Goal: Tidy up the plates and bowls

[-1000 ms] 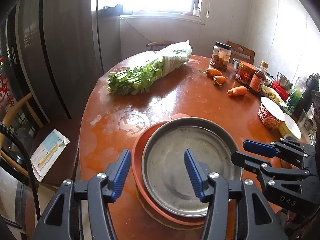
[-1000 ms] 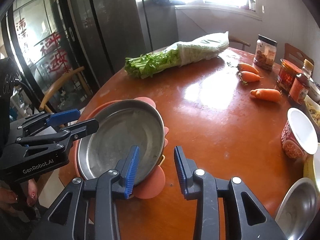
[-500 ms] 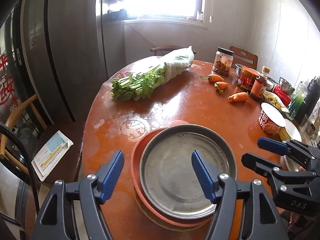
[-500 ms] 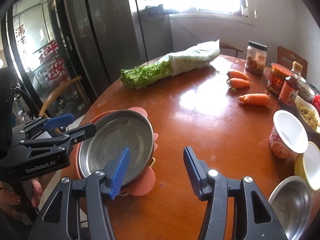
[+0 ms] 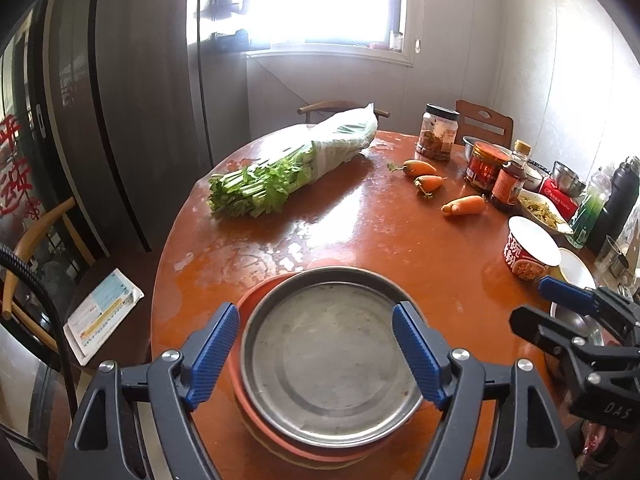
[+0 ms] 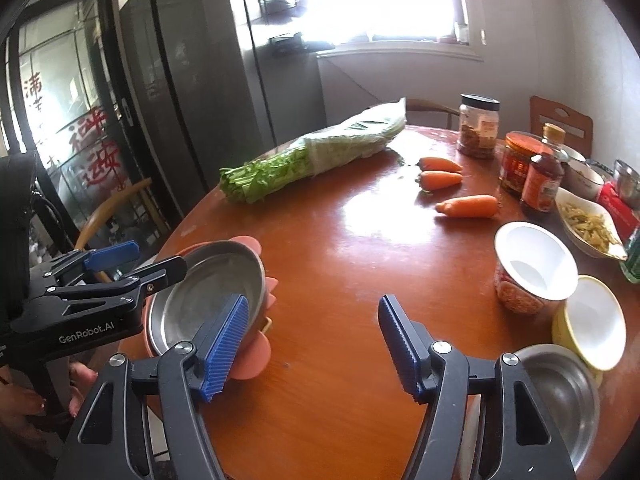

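Note:
A round metal plate [image 5: 332, 364] lies on top of a pink plate [image 5: 256, 300] near the front edge of the round wooden table [image 5: 360, 224]. My left gripper [image 5: 320, 356] is open and empty, above and just behind the stack. The stack shows at the left in the right wrist view [image 6: 208, 292], with the pink scalloped rim [image 6: 252, 356] sticking out. My right gripper [image 6: 312, 344] is open and empty above bare table. A steel bowl [image 6: 560, 392] and a yellow bowl with a white inside [image 6: 592, 324] sit at the right front.
A bag of celery [image 5: 288, 168], three carrots [image 5: 464, 205], jars and a sauce bottle [image 5: 508, 184], an instant noodle cup [image 6: 528, 268], and a dish of food [image 6: 588, 224] stand on the table. A dark fridge [image 5: 120, 100] and a chair [image 5: 44, 248] are at the left.
Both grippers have opened wider and pulled back and up from the plate stack. The metal plate stays on the pink plate.

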